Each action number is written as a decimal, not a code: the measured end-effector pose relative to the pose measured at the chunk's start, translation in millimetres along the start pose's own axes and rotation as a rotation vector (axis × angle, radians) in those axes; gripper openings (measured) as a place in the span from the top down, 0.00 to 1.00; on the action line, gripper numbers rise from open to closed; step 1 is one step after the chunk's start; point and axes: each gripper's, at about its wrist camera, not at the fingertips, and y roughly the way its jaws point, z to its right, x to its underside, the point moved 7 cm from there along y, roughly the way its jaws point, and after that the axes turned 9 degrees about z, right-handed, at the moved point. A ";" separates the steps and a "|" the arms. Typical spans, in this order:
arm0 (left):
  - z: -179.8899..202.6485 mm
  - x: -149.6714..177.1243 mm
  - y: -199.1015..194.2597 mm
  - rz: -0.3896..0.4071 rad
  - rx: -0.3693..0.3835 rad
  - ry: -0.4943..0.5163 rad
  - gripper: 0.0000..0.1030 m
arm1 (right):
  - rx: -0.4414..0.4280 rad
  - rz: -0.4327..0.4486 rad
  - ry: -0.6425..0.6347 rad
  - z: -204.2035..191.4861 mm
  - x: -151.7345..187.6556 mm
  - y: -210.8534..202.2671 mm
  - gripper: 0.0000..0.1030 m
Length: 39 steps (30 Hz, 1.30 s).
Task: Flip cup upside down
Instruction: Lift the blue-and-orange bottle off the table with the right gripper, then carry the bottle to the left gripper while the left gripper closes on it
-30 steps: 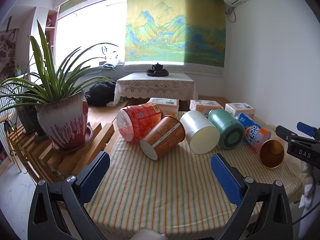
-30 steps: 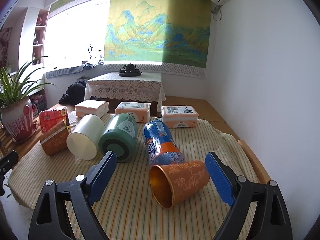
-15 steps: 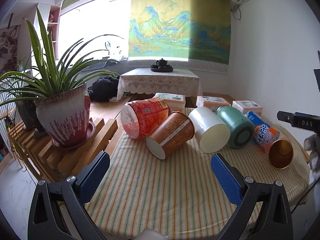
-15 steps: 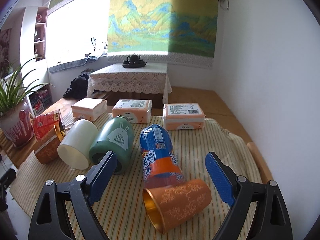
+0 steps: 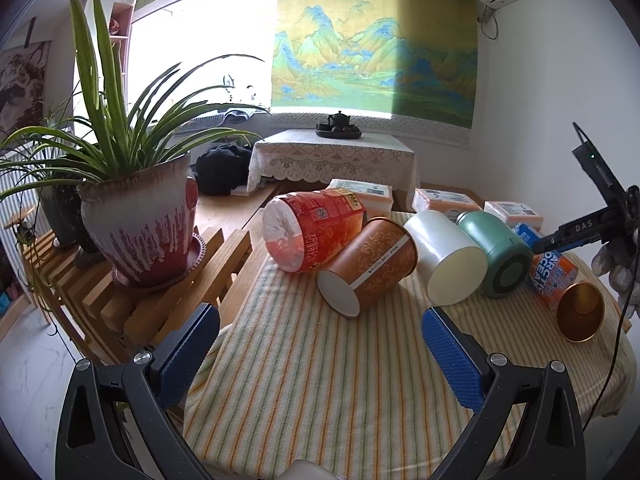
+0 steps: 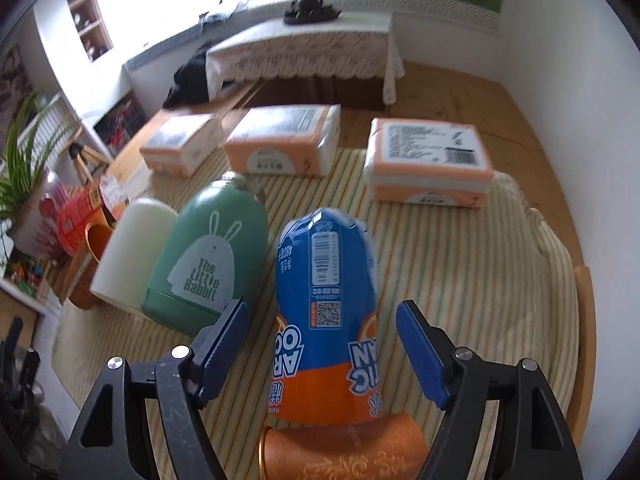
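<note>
An orange metal cup lies on its side at the right end of the striped cloth, mouth toward me. In the right wrist view it shows at the bottom edge, below and between the fingers. My right gripper is open and tilted steeply down over it and the blue-orange packet. A brown paper cup, a white cup and a green "Little Rabbit" flask also lie on their sides. My left gripper is open, hovering near the front of the table with nothing in it.
A red snack packet lies left of the brown cup. Three tissue packs line the far edge. A potted plant stands on a wooden rack to the left. A gloved hand shows at the right.
My right gripper has risen, moved forward and tipped downward, so the orange cup slid to the bottom of its view. The left gripper drifted slightly back and left. Both stay open.
</note>
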 end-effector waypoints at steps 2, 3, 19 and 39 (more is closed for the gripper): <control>-2.9 0.1 0.7 0.000 -0.006 0.000 0.01 | 0.020 -0.037 -0.036 -3.4 3.0 10.2 0.36; -3.4 -0.1 0.7 0.000 -0.008 -0.002 0.01 | 0.027 -0.050 -0.047 -3.9 3.2 13.4 0.40; -8.9 -3.2 -4.1 0.007 -0.021 -0.005 0.01 | 0.092 0.031 -0.102 5.4 -24.3 -9.2 0.48; -34.4 -5.4 -28.1 -0.053 -0.012 -0.065 0.01 | -0.203 0.051 -0.545 -168.5 50.7 -69.7 0.48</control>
